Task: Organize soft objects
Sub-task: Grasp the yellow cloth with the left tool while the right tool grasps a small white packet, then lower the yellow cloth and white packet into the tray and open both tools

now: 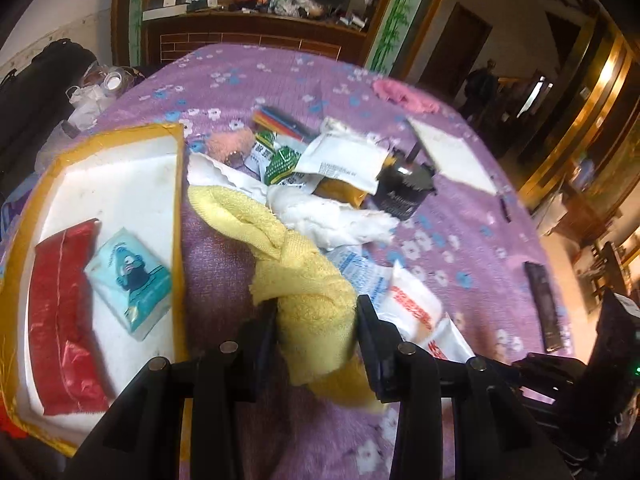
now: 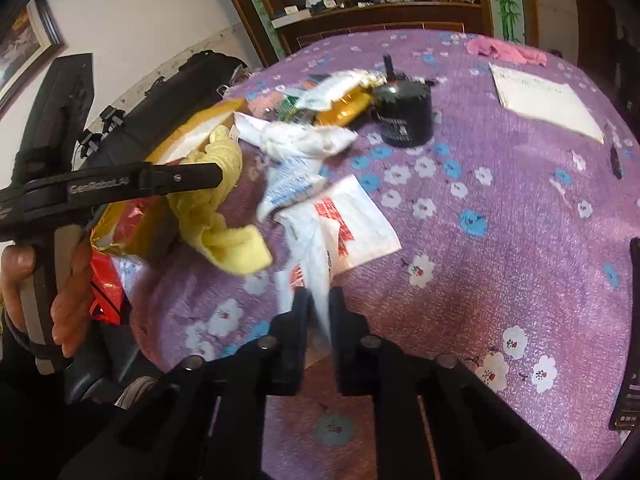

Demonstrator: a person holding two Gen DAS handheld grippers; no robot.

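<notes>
My left gripper (image 1: 316, 312) is shut on a yellow towel (image 1: 280, 248), held just above the purple flowered tablecloth beside a white foam tray (image 1: 120, 184) with yellow taped edges. The tray holds a red packet (image 1: 60, 320) and a blue tissue pack (image 1: 132, 280). The towel also shows hanging from the left gripper in the right wrist view (image 2: 216, 216). My right gripper (image 2: 318, 304) is shut on a white plastic bag with red print (image 2: 340, 228). A white cloth (image 1: 340, 216) lies in the pile behind.
A pile of packets, a peach fluffy item (image 1: 232, 144) and coloured straws sits mid-table. A black cylindrical jar (image 2: 404, 116) stands nearby. A pink cloth (image 2: 504, 50) and white paper (image 2: 540, 100) lie at the far side. A black remote (image 1: 544, 304) lies right.
</notes>
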